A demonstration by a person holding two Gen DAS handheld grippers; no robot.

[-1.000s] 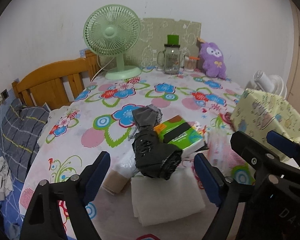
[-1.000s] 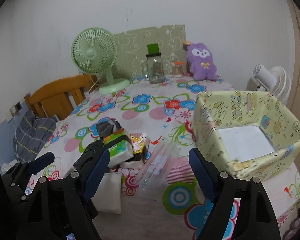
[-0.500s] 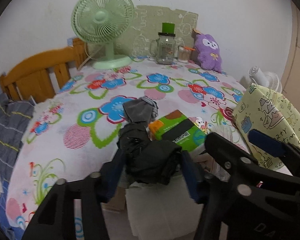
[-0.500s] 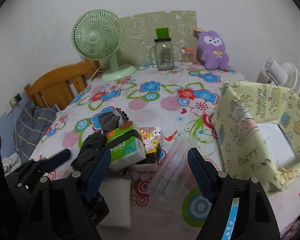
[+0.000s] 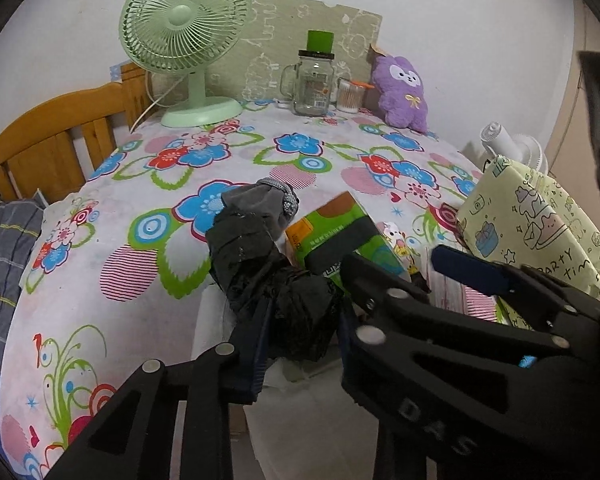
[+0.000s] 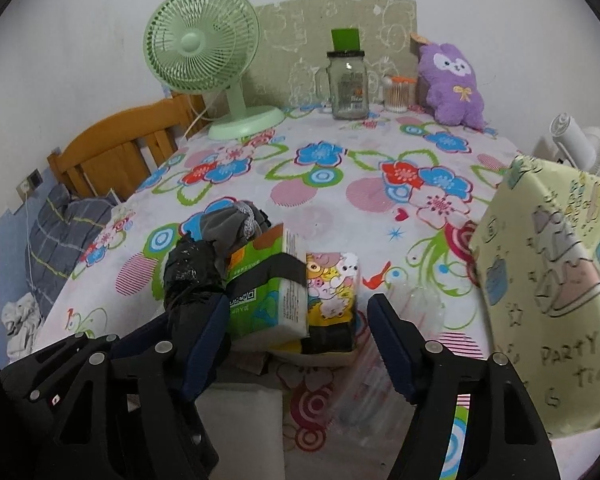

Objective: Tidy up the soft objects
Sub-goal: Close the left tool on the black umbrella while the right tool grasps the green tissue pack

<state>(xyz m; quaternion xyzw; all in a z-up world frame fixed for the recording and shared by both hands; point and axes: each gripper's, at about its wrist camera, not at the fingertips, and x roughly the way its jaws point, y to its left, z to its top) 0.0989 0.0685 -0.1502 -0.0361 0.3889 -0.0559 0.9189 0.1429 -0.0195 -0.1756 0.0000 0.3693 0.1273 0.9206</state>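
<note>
Flowered tablecloth (image 6: pixel 340 208) is being crowded with soft goods: a black bundle (image 5: pixel 276 280) is being squeezed at its near end by the left gripper (image 5: pixel 300 332), while the right gripper (image 6: pixel 298 344) is being held wide open before a green tissue pack (image 6: pixel 264 284); a yellow box (image 6: pixel 548 280) is standing right, a fan (image 6: pixel 202 44) beyond.

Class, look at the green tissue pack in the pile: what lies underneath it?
The green tissue pack rests partly on a cartoon-printed pack and something white beneath. What else lies under it is covered.
</note>
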